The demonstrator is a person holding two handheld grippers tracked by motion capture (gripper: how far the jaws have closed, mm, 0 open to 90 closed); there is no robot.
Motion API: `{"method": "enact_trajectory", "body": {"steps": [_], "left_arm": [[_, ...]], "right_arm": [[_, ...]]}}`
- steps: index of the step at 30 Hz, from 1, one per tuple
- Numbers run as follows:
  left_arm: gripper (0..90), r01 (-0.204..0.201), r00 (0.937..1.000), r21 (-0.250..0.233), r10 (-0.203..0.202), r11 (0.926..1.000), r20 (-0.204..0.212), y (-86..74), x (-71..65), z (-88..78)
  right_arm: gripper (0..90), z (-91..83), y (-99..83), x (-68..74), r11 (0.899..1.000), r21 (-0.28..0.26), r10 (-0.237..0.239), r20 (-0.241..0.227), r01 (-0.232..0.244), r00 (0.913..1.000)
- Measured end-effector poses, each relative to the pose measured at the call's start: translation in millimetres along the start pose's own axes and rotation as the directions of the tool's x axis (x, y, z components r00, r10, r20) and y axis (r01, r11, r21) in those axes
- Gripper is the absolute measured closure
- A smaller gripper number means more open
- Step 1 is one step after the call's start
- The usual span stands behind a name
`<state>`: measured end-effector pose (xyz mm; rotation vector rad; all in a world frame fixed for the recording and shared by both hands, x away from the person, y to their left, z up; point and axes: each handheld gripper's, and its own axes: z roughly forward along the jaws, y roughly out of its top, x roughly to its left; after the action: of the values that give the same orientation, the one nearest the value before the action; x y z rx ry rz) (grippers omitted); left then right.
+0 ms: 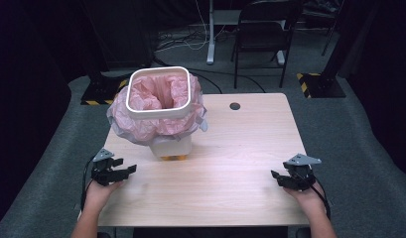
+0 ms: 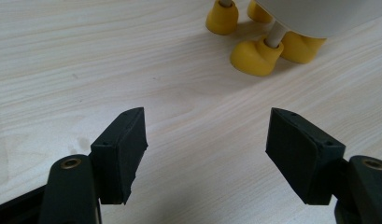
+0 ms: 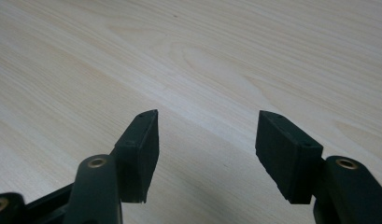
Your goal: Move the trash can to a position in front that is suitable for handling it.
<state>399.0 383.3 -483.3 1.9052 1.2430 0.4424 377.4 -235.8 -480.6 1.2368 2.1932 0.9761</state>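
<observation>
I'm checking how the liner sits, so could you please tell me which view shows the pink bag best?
The high view: it shows the pink bag lining the white bin, spilling over the rim and down the sides. The left gripper view catches the bin's yellow feet and white underside; the right gripper view looks at bare table.

one bin (image 1: pixel 158 94), one table (image 1: pixel 240 148), two grippers (image 1: pixel 113 171)

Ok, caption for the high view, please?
Open left gripper and right gripper rest apart near a white bin with pink liner on a wooden table.
</observation>
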Motion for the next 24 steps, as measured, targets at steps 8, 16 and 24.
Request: {"method": "enact_trajectory", "body": {"steps": [8, 16, 24], "left_arm": [[28.0, -0.008, 0.9999, -0.009, 0.008, 0.9999, -0.009, 3.2, -1.7, -6.8], [28.6, -0.026, 0.9996, -0.026, 0.027, 0.9993, 0.011, 9.7, -6.7, -12.5], [28.4, -0.028, 0.9995, -0.044, 0.029, 0.9986, 0.016, 14.9, -8.2, -19.8]], "right_arm": [[37.8, -4.4, 4.9, 3.9, 1.000, -0.019, -0.001, 0.001, 0.001, 1.0000], [37.1, -9.4, 12.3, 8.9, 0.999, -0.033, -0.014, -0.012, 0.014, 0.9998], [37.7, -14.2, 21.9, 16.1, 0.997, -0.060, -0.041, -0.026, 0.039, 0.9988]]}}
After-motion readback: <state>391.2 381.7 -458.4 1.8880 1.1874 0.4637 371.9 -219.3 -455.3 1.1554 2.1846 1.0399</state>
